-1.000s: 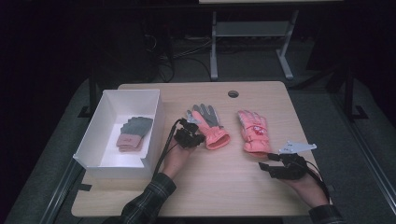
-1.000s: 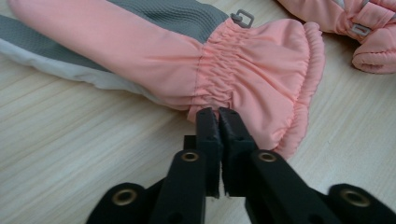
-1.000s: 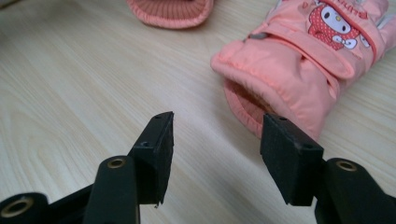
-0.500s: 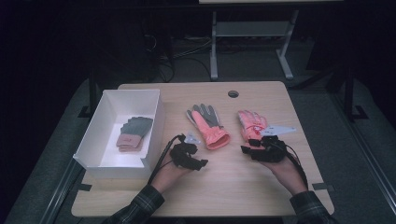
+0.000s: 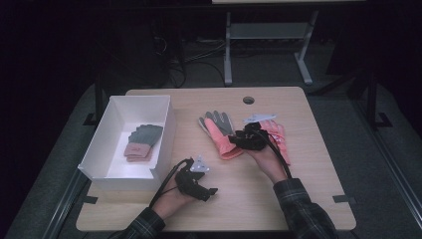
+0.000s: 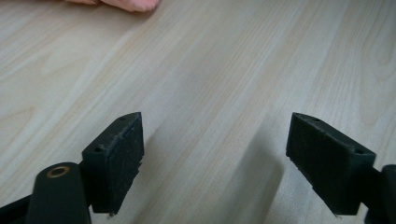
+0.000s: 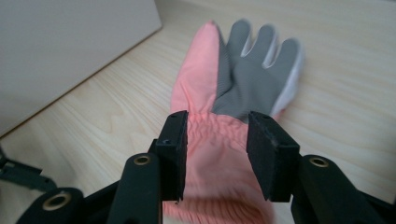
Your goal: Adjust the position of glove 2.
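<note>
The right gripper (image 5: 234, 141) has crossed to the grey-palmed glove (image 5: 219, 130), jaws closing astride it; left gripper (image 5: 213, 192) jaws released; no legible writing.

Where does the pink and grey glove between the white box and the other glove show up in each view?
High view: pink and grey glove mid-table, right of the white box.
Left gripper view: a pink edge at top, likely it.
Right gripper view: centre, cuff between the jaws.
Shared landmark: the white box.

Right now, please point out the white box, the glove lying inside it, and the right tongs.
white box (image 5: 99, 142), high view, left wall
glove in the box (image 5: 143, 140), high view, middle
right tongs (image 7: 217, 158), right gripper view, midway between the fingertips
</note>
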A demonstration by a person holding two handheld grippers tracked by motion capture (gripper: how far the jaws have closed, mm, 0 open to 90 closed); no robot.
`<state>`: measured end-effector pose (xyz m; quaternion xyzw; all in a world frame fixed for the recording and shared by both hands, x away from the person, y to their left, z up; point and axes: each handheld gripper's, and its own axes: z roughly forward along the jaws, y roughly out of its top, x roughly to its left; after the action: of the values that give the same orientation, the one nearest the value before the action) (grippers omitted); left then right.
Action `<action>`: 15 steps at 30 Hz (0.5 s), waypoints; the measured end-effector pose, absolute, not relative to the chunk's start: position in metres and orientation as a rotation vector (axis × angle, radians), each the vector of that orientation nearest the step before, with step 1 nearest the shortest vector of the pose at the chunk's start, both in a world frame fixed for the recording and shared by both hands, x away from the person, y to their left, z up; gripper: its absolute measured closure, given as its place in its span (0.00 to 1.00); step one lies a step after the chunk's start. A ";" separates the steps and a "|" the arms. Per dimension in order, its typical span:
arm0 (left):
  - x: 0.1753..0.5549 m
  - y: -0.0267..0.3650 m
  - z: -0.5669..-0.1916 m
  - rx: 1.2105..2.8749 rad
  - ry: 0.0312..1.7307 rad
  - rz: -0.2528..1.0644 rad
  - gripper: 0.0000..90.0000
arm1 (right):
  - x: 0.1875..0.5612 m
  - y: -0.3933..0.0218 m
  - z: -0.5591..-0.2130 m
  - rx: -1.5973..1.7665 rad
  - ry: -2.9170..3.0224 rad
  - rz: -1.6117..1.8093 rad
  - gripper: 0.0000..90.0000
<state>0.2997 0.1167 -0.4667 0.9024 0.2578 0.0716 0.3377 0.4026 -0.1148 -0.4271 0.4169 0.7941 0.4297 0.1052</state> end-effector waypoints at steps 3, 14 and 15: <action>0.299 0.116 -0.467 2.358 0.659 0.188 0.18 | 0.408 -0.099 -0.435 1.199 2.372 1.202 0.63; 0.300 0.118 -0.468 2.360 0.660 0.218 0.18 | 0.410 -0.089 -0.452 1.207 2.431 1.056 0.96; 0.300 0.118 -0.468 2.362 0.661 0.216 0.18 | 0.410 -0.089 -0.452 1.215 2.427 1.058 0.97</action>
<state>0.3002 0.1177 -0.4679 0.9045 0.2531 0.0827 0.3332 0.4101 -0.0891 -0.4521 0.4144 0.8277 0.3608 0.1139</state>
